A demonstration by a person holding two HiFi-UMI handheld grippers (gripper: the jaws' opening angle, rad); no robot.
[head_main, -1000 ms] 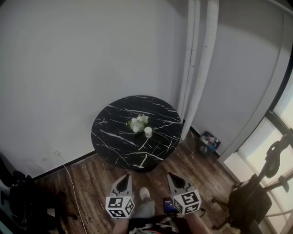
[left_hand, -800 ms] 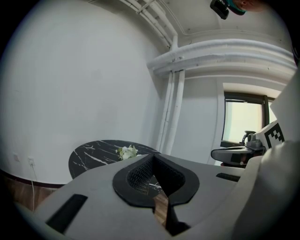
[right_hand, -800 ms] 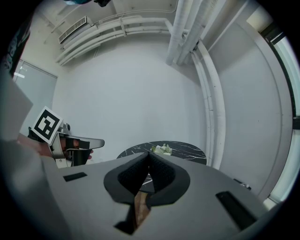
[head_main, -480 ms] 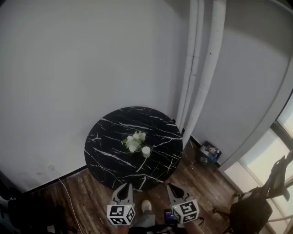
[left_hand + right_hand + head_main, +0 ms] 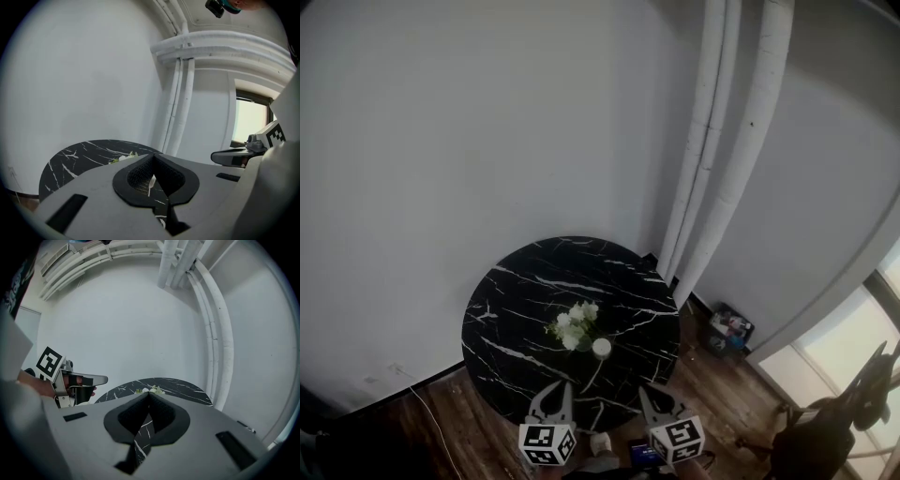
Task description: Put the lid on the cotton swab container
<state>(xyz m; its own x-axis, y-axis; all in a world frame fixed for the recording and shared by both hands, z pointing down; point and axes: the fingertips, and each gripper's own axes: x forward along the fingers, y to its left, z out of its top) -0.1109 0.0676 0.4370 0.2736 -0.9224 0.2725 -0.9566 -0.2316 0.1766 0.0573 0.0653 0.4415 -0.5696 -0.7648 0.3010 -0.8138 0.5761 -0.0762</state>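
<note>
round black marble-pattern table (image 5: 516, 309), set against a white wall. white pipes (image 5: 712, 169), upright behind it. left gripper (image 5: 555, 394): jaws closed, nothing between them, at the table's near edge. right gripper (image 5: 654, 396): jaws closed, empty, alongside. white flowers (image 5: 572, 323), mid-table. cotton swab container (image 5: 601, 348): small white cylinder just beside the flowers, untouched; lid too small to make out.

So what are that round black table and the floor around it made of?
The table looks like black marble or a marble-look laminate: a dark top with thin white veins and a faint sheen. The floor looks like dark wood planks or wood-look vinyl: long boards with visible grain. The pictures don't settle which.
</note>
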